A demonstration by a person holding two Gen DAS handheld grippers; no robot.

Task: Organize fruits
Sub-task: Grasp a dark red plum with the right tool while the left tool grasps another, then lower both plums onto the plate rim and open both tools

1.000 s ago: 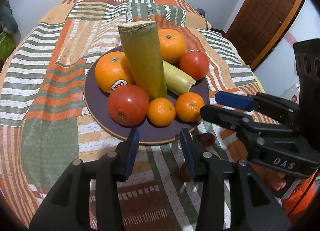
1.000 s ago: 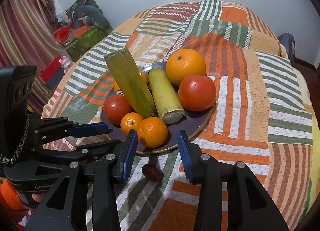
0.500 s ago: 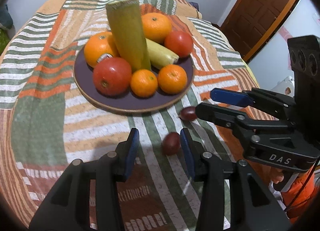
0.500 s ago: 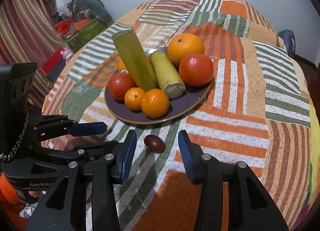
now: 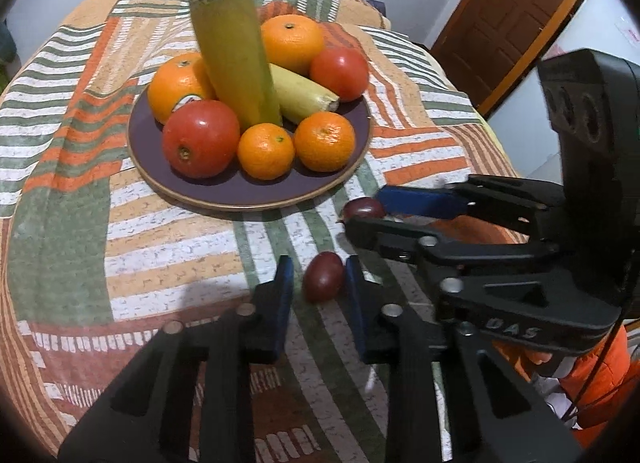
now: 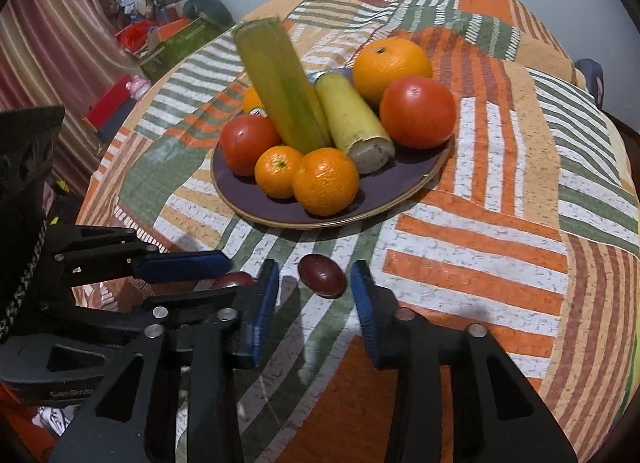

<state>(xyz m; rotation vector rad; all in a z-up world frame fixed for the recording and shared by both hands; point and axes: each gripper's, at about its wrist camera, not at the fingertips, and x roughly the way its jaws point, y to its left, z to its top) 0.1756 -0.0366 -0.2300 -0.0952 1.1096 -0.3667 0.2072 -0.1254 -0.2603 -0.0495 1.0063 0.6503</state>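
Note:
Two small dark red fruits lie on the striped tablecloth in front of a purple plate (image 5: 248, 187) (image 6: 394, 183) piled with fruit. My left gripper (image 5: 318, 287) is shut on the nearer dark red fruit (image 5: 323, 277). In the right wrist view that fruit (image 6: 234, 281) shows only partly, between the left gripper's (image 6: 232, 279) fingers. My right gripper (image 6: 316, 291) straddles the other dark red fruit (image 6: 323, 276). Its jaws are closing, with a gap still on each side. From the left wrist view the right gripper (image 5: 362, 213) has this fruit (image 5: 364, 207) at its fingertips.
On the plate are oranges (image 5: 292, 41), tomatoes (image 5: 200, 139), small mandarins (image 5: 266, 151), a tall green stalk (image 5: 234, 53) and a pale yellow piece (image 5: 302, 97). A wooden door (image 5: 508, 19) stands far right. Bags and boxes (image 6: 172, 35) sit beyond the table's left edge.
Both grippers have sunk toward the cloth and drawn back from the plate. Each now has a dark red fruit between its fingers. The left fingers have closed in; the right ones have narrowed.

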